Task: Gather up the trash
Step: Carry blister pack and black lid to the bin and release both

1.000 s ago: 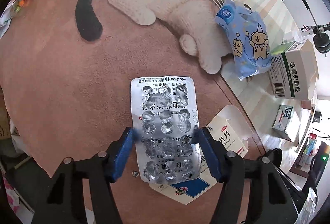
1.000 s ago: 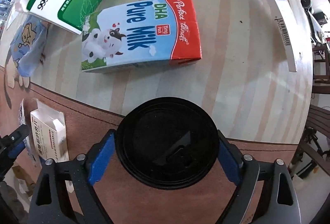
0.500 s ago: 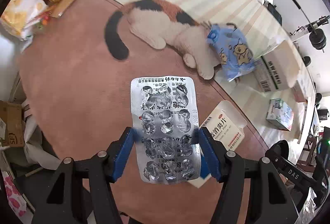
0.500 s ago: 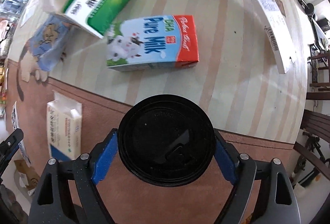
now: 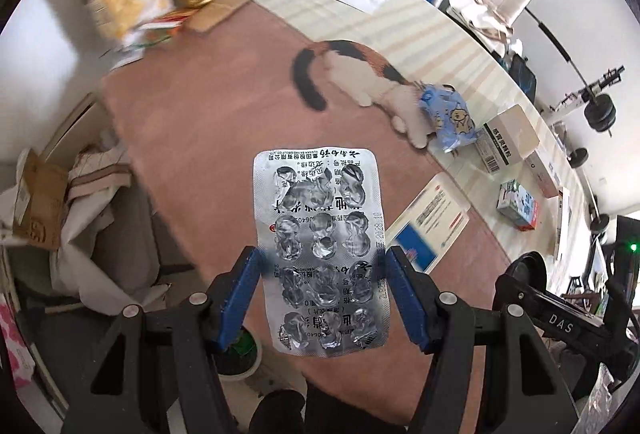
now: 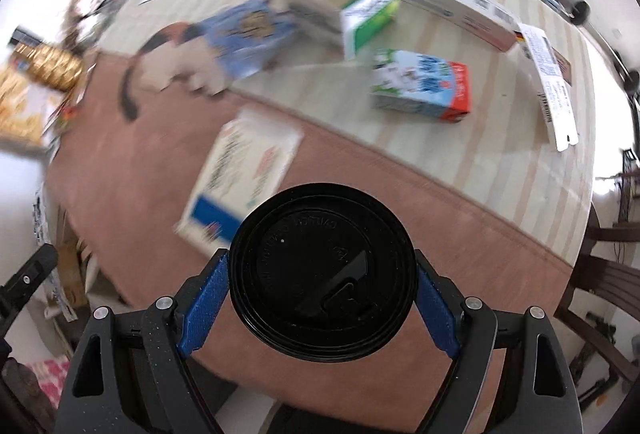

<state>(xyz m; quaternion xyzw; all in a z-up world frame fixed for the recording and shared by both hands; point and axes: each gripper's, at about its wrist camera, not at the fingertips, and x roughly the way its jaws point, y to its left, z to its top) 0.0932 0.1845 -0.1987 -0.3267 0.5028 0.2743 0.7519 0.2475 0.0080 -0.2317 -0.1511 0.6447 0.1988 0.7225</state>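
Our left gripper clamps an emptied silver blister pack, foil torn, above the brown mat. Our right gripper grips a black cup lid above it.

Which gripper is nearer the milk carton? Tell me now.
Right, probably. The right gripper, holding a black lid, hangs closer to the milk carton. The left gripper, holding a pill sheet, sits farther across the table.
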